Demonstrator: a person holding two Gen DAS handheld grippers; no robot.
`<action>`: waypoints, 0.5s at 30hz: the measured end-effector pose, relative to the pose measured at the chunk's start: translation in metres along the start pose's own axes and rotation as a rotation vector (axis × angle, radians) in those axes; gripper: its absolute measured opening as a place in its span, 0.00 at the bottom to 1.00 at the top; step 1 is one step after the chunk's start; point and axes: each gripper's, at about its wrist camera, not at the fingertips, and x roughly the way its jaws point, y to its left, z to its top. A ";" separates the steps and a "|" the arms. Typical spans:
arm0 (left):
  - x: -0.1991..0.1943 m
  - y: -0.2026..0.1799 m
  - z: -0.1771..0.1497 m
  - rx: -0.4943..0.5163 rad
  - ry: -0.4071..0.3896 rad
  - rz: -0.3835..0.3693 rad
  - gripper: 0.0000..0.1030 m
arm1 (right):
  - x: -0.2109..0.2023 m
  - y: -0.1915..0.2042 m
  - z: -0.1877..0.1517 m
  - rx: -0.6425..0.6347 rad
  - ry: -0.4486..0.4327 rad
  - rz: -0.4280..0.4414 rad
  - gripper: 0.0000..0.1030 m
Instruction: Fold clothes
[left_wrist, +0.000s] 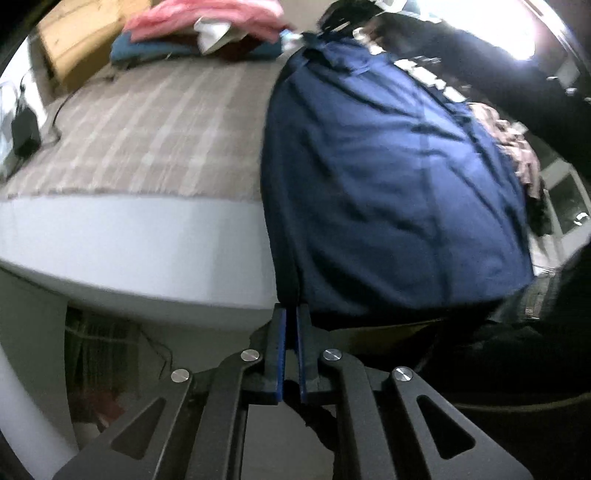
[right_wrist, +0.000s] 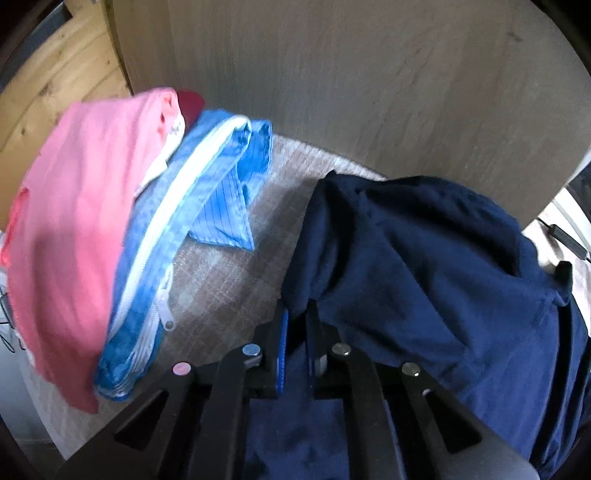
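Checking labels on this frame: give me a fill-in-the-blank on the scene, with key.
1. Both grippers are shut on the ____ garment.
2. The left gripper pinches it at the bed's ____ edge.
3. On the blue zippered garment lies a ____ one.
Key: navy; near; pink

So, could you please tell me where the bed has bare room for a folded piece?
The plaid cover lies bare between the navy garment and the near mattress edge. The far end is crowded by the pink and blue stack.
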 end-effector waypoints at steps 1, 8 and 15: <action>-0.005 -0.008 0.002 0.018 -0.004 -0.003 0.04 | -0.005 -0.003 -0.001 0.007 -0.009 0.007 0.07; -0.017 -0.077 0.009 0.160 0.003 -0.083 0.04 | -0.040 -0.042 -0.013 0.078 -0.072 0.046 0.07; 0.028 -0.151 0.003 0.295 0.113 -0.244 0.08 | -0.044 -0.084 -0.046 0.132 -0.045 -0.046 0.11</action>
